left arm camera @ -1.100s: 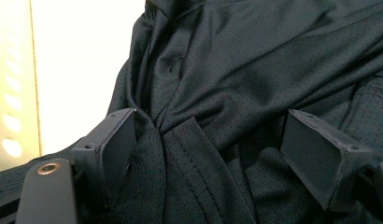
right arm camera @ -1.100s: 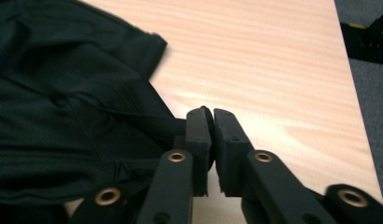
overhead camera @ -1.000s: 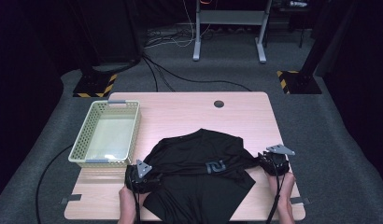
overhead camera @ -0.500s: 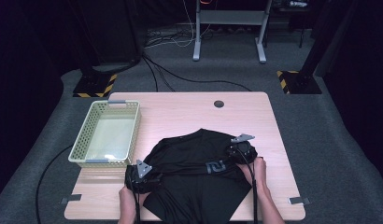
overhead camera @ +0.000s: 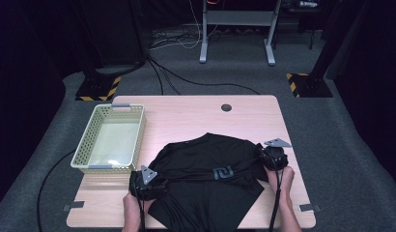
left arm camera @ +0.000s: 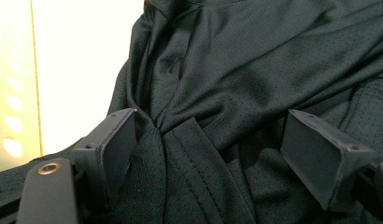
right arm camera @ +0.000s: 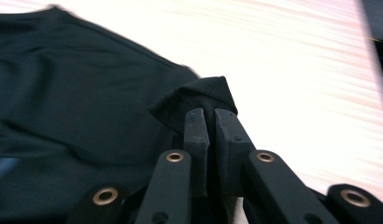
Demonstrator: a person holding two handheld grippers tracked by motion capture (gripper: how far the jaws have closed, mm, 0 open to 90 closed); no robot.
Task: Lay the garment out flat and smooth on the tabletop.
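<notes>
Tongs, right (right arm camera: 210, 116): jaws have just been closing and now pinch a peak of the black shirt (overhead camera: 205, 169) at its right edge; since half a second ago this hand has gone from mid-shirt back out to that edge. Likely a fold or pull begins. Tongs, left (left arm camera: 217, 154): jaws apart, straddling bunched fabric, pads seemingly not pressing. Shirt lies between both tongs on the table (overhead camera: 186, 116); basket (overhead camera: 111, 108) beyond the left tongs.
</notes>
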